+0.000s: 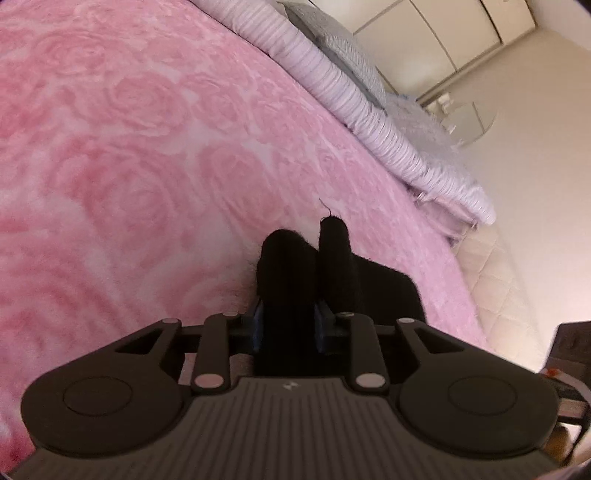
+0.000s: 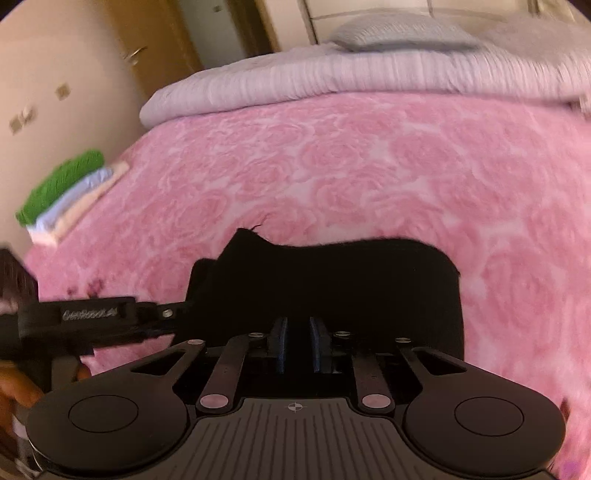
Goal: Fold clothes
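Note:
A black garment (image 2: pixel 351 273) lies bunched on the pink rose-patterned blanket (image 2: pixel 369 166) of a bed. In the left wrist view my left gripper (image 1: pixel 290 317) is shut on a fold of this black garment (image 1: pixel 384 288); cloth bulges up between the blue pads and hides the fingertips. In the right wrist view the left gripper (image 2: pixel 177 306) comes in from the left onto the garment's left end. My right gripper (image 2: pixel 297 325) sits over the garment's near edge with its jaws narrow. Its tips are lost against the black cloth, so a pinch cannot be made out.
A stack of folded clothes (image 2: pixel 66 192), green on top, sits at the bed's left edge. A lilac ribbed quilt (image 2: pixel 314 81) and a grey pillow (image 2: pixel 399 33) lie at the bed's far end. A door (image 2: pixel 147 48) stands behind. A person's hand (image 2: pixel 14 391) shows at lower left.

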